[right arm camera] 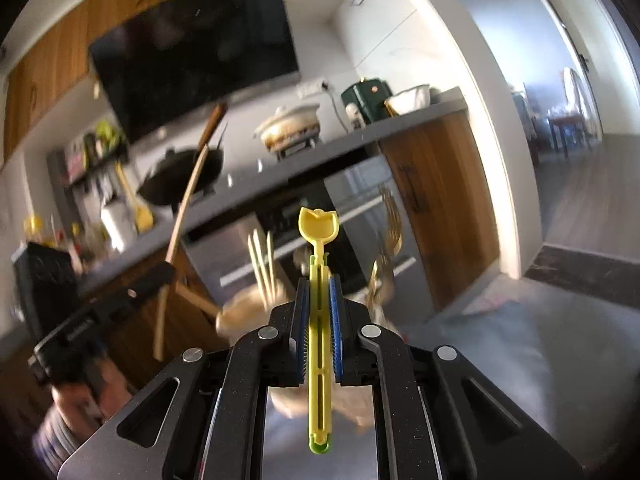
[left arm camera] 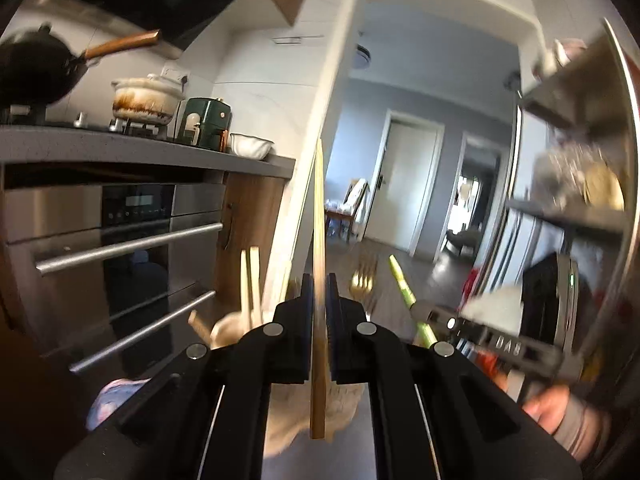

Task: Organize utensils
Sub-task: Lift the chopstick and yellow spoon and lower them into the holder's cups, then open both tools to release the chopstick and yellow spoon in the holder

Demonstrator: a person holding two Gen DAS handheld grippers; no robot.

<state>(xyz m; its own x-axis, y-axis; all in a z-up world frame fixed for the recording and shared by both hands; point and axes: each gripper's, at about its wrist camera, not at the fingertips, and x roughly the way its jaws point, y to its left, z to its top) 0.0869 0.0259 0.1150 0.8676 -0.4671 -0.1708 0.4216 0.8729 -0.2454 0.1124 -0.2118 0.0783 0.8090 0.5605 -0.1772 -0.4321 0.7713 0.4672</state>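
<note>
Two grippers loaded: left gripper [left arm camera: 319,292] jaws pinch wooden stick [left arm camera: 319,240], long axis running forward along them; right gripper [right arm camera: 319,292] jaws pinch yellow spoon [right arm camera: 319,320], bowl pointing forward.

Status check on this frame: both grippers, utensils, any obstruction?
Left gripper shut on wooden utensil. Right gripper shut on yellow utensil. Chopsticks, gold forks ahead. No obstruction.

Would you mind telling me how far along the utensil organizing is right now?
Partly done. Pale chopsticks and gold forks already stand in the blurred holder. In hand: the left gripper clamps a long wooden utensil, and the right gripper clamps a yellow plastic utensil. Both remain to be placed.
</note>
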